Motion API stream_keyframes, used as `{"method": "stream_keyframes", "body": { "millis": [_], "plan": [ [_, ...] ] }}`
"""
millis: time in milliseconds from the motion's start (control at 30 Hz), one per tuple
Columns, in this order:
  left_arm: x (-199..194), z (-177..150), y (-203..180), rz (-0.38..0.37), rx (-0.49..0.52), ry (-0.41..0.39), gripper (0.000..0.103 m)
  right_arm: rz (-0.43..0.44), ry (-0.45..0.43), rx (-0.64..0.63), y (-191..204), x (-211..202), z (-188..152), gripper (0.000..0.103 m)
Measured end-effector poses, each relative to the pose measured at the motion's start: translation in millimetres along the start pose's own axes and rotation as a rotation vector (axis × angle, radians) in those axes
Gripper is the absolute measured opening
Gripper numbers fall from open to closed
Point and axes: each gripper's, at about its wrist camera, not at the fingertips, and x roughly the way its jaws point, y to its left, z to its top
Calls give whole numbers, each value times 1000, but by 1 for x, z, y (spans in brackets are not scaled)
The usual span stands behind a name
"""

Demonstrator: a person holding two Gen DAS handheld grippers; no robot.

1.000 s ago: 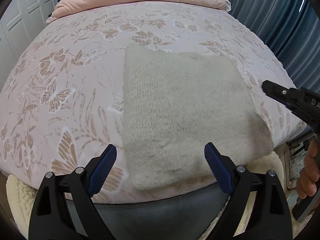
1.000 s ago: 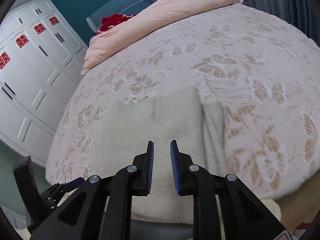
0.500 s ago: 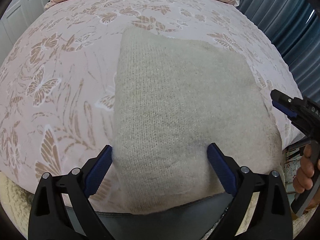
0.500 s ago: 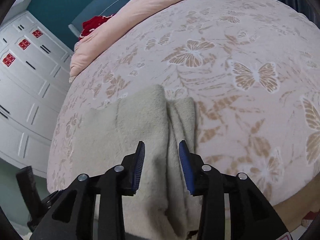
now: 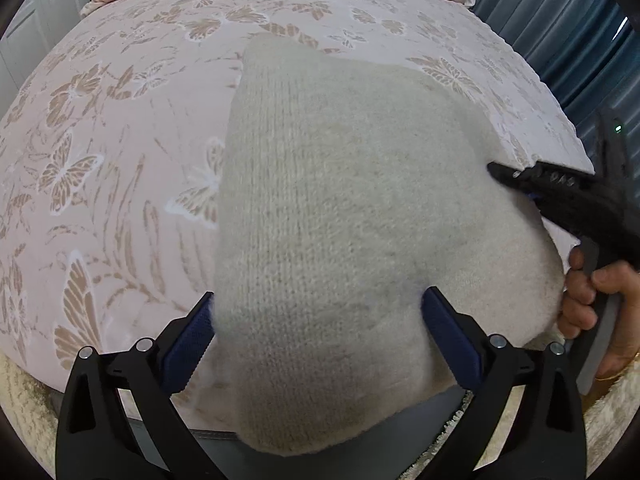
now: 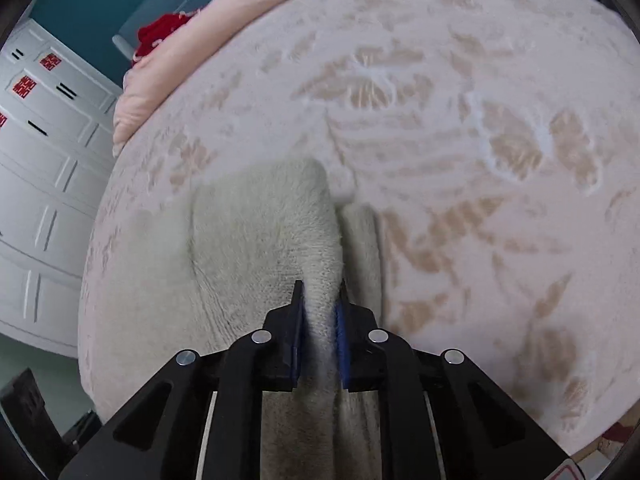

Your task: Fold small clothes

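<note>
A beige knitted garment [image 5: 340, 200] lies folded on the pink butterfly bedspread [image 5: 120, 140] near the bed's front edge. My left gripper [image 5: 319, 298] hangs low over the garment's near left part. Its jaws are wide and still opening, with the knit between the blue pads but not pressed. In the right wrist view my right gripper [image 6: 320, 288] is closing on a raised ridge of the garment [image 6: 256, 232], and the pads pinch the cloth. The right gripper [image 5: 520, 178] also shows at the garment's right edge in the left wrist view, held by a hand [image 5: 592, 292].
A pink duvet [image 6: 240, 12] is bunched at the head of the bed with something red [image 6: 160, 32] beside it. White wardrobe doors [image 6: 40, 160] stand to the left, blue curtains [image 5: 580, 40] to the right. A cream fluffy rug [image 5: 24, 400] lies below the bed's edge.
Both grippers came down toward the garment. The right one spread its jaws over a ridge at the garment's right edge, then closed on it. The left jaws widened slightly.
</note>
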Motion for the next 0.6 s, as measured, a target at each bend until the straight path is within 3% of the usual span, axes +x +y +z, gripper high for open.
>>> {"method": "stream_keyframes", "body": {
  "millis": [33,133,200,300,433,567,600],
  "plan": [
    [2,-1,-1,-4,-6,8,97,57,-33,25,-2,-21,-2,16],
    [-5,-1,9,-64,-47,5,97,23,-119,20,-2,-65,-15,44],
    [-10,-1,25,-122,-106,5,97,35,-135,26,-8,-81,-31,73],
    [-6,1,42,-195,-186,13,98,148,-20,127,-24,-68,-55,75],
    [26,0,48,-291,-267,114,98,183,79,160,-21,-36,-79,75],
    [30,3,40,-281,-257,86,98,186,97,146,-4,-20,-82,85],
    [32,5,36,-278,-238,90,98,183,97,144,0,-17,-80,82]
  ]
}}
